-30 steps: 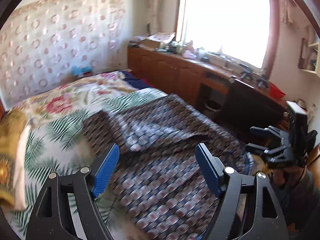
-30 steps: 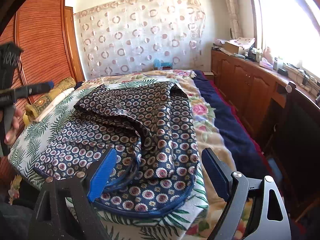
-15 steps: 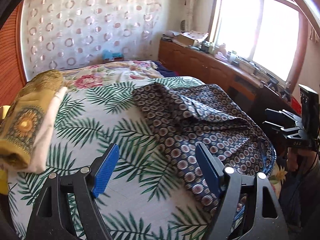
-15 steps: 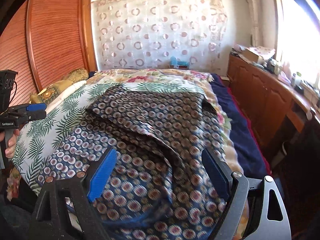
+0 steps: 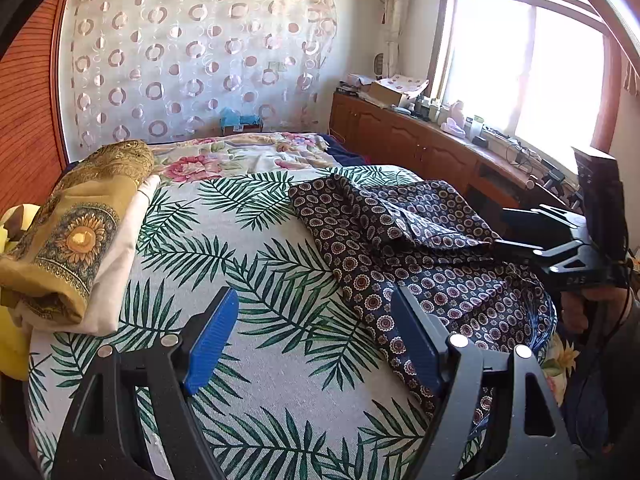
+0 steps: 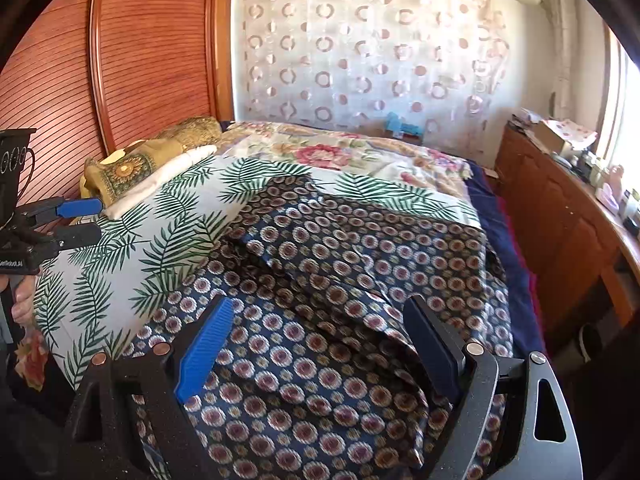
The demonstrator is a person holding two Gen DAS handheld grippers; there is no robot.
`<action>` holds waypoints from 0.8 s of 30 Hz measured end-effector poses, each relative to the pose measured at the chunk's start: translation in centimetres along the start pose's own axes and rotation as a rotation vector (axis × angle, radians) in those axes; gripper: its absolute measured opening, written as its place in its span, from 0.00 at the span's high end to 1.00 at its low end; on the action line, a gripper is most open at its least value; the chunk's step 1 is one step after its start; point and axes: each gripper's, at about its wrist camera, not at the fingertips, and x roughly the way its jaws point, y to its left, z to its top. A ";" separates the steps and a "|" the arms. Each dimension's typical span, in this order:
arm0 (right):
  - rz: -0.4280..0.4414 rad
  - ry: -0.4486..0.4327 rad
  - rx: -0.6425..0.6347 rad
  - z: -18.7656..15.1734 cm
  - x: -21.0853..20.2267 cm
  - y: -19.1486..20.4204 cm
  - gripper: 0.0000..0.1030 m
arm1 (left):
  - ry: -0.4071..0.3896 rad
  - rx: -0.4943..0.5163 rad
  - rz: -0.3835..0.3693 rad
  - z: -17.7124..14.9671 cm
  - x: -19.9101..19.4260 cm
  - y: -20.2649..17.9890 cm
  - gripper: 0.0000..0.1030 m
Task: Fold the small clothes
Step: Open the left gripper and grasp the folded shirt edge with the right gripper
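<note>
A dark blue garment (image 5: 420,256) (image 6: 340,280) printed with small round flowers lies rumpled on the palm-leaf sheet (image 5: 248,248) (image 6: 132,248) of the bed. My left gripper (image 5: 316,336) is open over bare sheet, with the garment's near edge by its right finger. My right gripper (image 6: 324,344) hovers open above the garment's near part, nothing between its blue pads. The left wrist view shows the right gripper (image 5: 520,232) at the right edge. At the left edge of the right wrist view is the left gripper (image 6: 76,220).
Folded yellow and white cloth (image 5: 76,236) (image 6: 144,172) is stacked at the bed's left side by a wooden headboard (image 6: 140,60). A floral blanket (image 5: 240,156) covers the far end. A wooden cabinet (image 5: 420,144) with clutter runs under the window on the right.
Both views have swung left across the bed. The garment now sits right of my left gripper, which faces bare sheet. My right gripper has come lower over the garment. Jaws unchanged.
</note>
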 end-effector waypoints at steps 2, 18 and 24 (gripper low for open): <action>0.008 0.016 -0.008 0.5 0.8 0.3 0.15 | 0.002 -0.006 -0.001 -0.2 0.1 0.2 0.23; -0.069 0.253 -0.177 3.2 12.5 1.2 0.22 | 0.042 -0.017 -0.024 -1.3 1.3 0.0 0.23; -0.009 0.260 -0.168 3.8 13.1 0.7 0.92 | 0.048 -0.009 -0.031 -1.6 1.4 -0.3 0.23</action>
